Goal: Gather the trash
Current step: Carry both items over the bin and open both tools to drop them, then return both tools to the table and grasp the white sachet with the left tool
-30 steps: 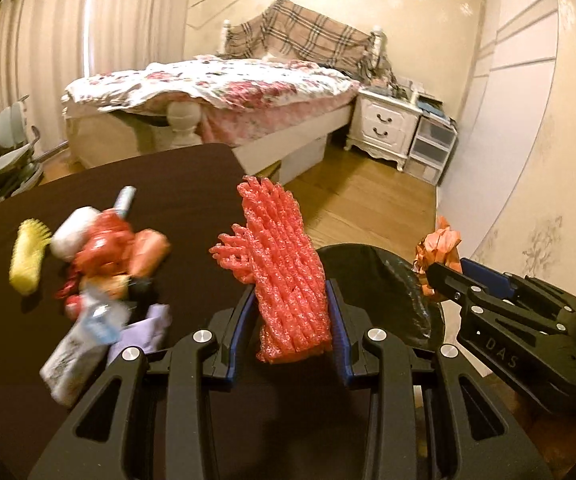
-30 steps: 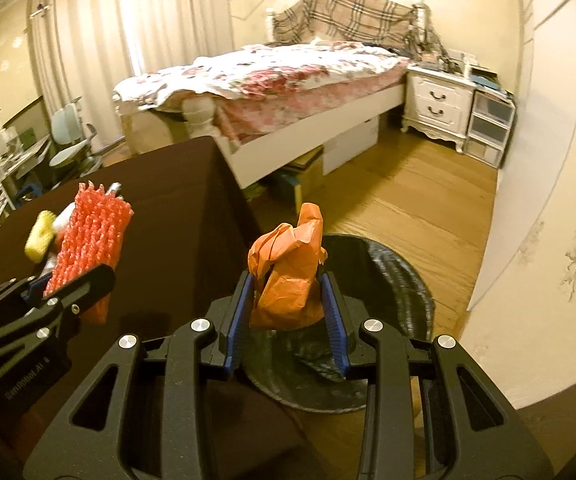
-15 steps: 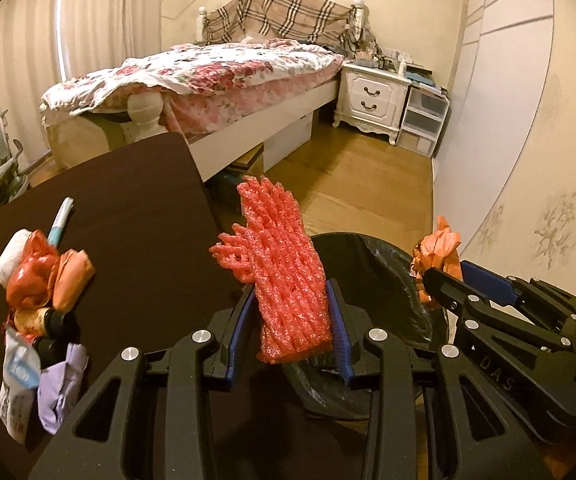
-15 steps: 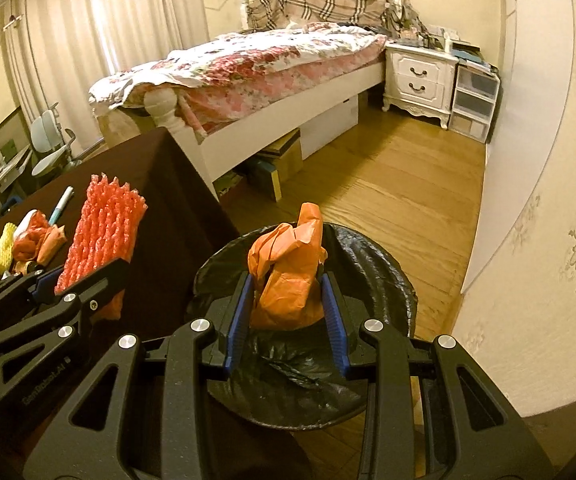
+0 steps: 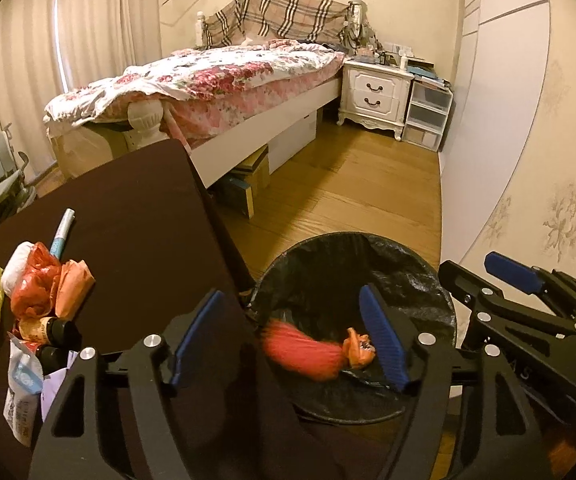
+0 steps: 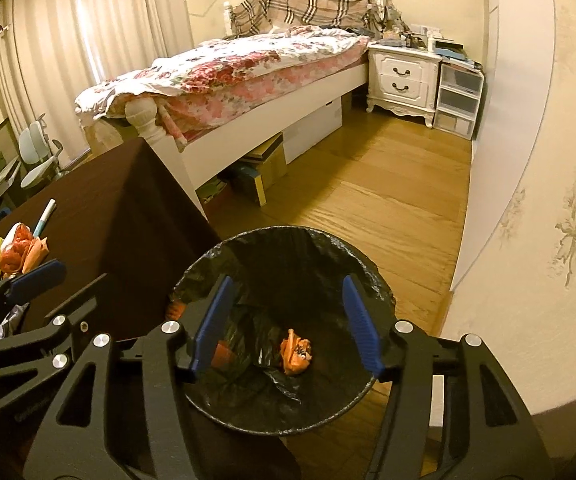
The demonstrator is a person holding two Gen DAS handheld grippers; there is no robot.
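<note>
Hovering both over the bin (image 6: 288,240), I have just spread left tool (image 5: 288,340) and right tool (image 6: 288,320) apart, so net (image 5: 299,354) and bag (image 6: 295,352) drop in.

Both cameras ride on the hand-held grippers and look steeply down along their own fingers, close above the black-lined bin (image 5: 367,272) — the left one from over the dark table's (image 5: 128,200) edge, the right one squarely over the bin (image 6: 288,248). Both share bin, table corner, the bed (image 6: 248,60) beyond — and each catches the other gripper at its edge.
</note>
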